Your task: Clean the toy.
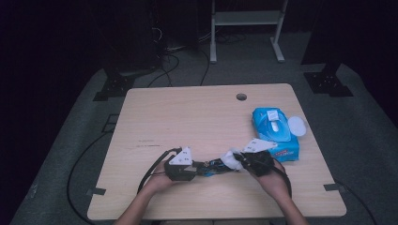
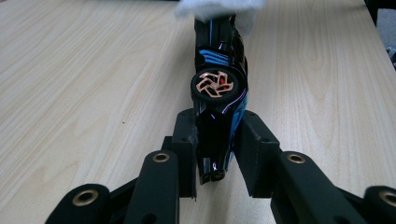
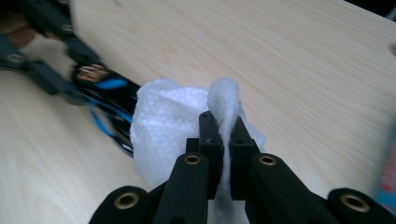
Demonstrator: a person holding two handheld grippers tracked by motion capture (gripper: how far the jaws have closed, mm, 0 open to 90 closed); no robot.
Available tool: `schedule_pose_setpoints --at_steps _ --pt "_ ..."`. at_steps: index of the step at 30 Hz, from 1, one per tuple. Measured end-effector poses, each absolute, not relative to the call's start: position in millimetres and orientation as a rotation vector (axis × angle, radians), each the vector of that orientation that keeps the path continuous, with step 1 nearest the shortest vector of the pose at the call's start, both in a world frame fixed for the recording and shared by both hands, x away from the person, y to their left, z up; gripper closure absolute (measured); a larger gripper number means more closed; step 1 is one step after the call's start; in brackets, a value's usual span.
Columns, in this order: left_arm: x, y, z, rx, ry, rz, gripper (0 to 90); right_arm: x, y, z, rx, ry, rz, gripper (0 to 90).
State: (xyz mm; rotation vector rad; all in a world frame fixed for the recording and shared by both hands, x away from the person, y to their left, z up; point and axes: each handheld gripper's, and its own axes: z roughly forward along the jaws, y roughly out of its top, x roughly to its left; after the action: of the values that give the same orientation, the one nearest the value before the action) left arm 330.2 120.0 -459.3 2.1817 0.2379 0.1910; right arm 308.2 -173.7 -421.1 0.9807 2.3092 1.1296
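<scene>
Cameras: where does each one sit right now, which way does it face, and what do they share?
High view: above the near edge, facing forward and down on the table; forearms, left gripper, right gripper.
Left gripper view: on that gripper, along its jaws clamping the toy car.
Right gripper view: on that gripper, along jaws pinching the white wipe.
Shared: both gripper views show the car and wipe.

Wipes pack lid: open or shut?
Open. On the blue wipes pack, the round white lid is flipped out to the side, leaving the dispensing opening exposed.
</scene>
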Motion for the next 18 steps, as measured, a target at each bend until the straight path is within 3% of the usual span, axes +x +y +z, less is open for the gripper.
schedule_pose_setpoints --at_steps 4,10,18 --pt "331 120 -460 2.181 0.24 0.189 70.0 309 -185 -416 1.014 2.292 1.207 87.7" --pt "330 120 -460 2.182 0.242 0.195 69.9 304 -160 -423 0.913 2.379 1.198 87.5" --pt "332 121 -460 2.177 0.243 0.187 70.0 310 -199 -425 1.069 2.308 1.193 87.6"
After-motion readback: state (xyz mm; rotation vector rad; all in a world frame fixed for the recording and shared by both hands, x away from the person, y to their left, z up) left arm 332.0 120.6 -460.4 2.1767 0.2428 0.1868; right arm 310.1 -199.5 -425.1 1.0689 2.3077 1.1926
